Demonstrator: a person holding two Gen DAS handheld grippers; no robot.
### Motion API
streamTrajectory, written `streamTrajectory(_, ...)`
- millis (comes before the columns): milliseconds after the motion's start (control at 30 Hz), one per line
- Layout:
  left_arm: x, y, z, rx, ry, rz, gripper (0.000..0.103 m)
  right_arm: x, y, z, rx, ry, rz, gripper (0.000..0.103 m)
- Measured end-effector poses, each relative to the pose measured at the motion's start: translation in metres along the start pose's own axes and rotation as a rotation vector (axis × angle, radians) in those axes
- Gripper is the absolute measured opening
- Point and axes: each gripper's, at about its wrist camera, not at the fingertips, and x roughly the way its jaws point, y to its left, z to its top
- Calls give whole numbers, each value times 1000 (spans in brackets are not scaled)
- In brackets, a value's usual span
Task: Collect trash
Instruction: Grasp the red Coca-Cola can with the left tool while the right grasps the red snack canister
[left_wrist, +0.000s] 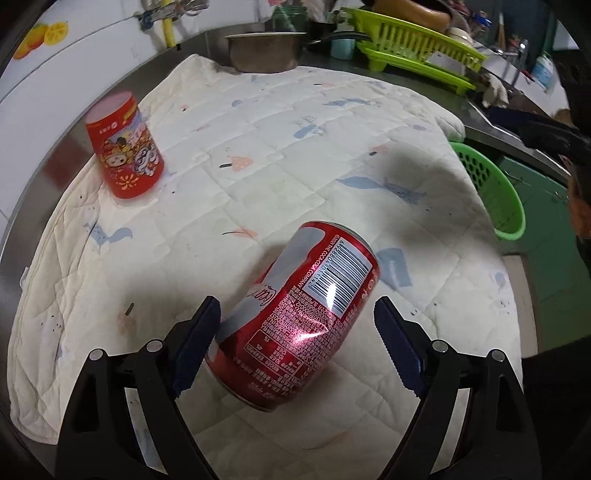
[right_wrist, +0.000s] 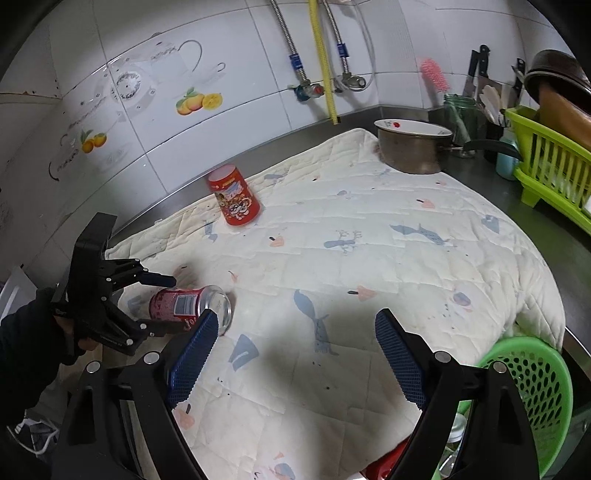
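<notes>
Trash on the table is mainly a red soda can (left_wrist: 295, 314), which lies on its side on the white quilted cloth (left_wrist: 277, 147) that covers the table (left_wrist: 498, 136). My left tongs (left_wrist: 297, 341) are spread wide around this can: the can lies between the two blue pads (left_wrist: 194, 354), its side is just at the left pad or touching it, I cannot tell which, and a clear gap stays between the can and the right pad, so nothing is gripped. In the view from my right hand the same can (right_wrist: 184, 306) shows its open silver end toward the middle of the cloth, and the left tongs (right_wrist: 162, 306) reach around it from the left edge of the picture, held by a hand in a dark sleeve. My right tongs (right_wrist: 295, 350) are also spread wide and hold nothing; between them I see only the cloth. A red paper cup (right_wrist: 234, 201) with cartoon print stands upside down near the far edge of the cloth, close to the tiled wall and well apart from the can. A green perforated basket (right_wrist: 532, 380) sits at the near right edge of the table, beside the cloth. A metal pot (right_wrist: 410, 147) stands at the far corner of the cloth, and a light green dish rack (right_wrist: 550, 162) is to its right.
</notes>
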Motion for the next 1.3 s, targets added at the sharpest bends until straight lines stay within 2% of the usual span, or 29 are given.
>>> streamTrajectory(300,5,-7,-7,64,7,57,86,11,8,7,-26,18,15,84)
streamTrajectory(600,8,-12,-10,66,-13,115,84,27,16,15,-55,41,32,84)
streamTrajectory(733,9,-13,-12,67,-12,153,75,34,20,18,-67,48,40,84)
streamTrajectory(800,9,-11,-13,56,-11,162,70,37,22,20,-72,49,45,84)
streamTrajectory(1033,6,-9,-14,-2,-31,167,65,47,30,34,-107,47,65,84)
streamTrajectory(1300,-17,1,-18,-184,-88,221,62,69,45,62,-152,49,81,84)
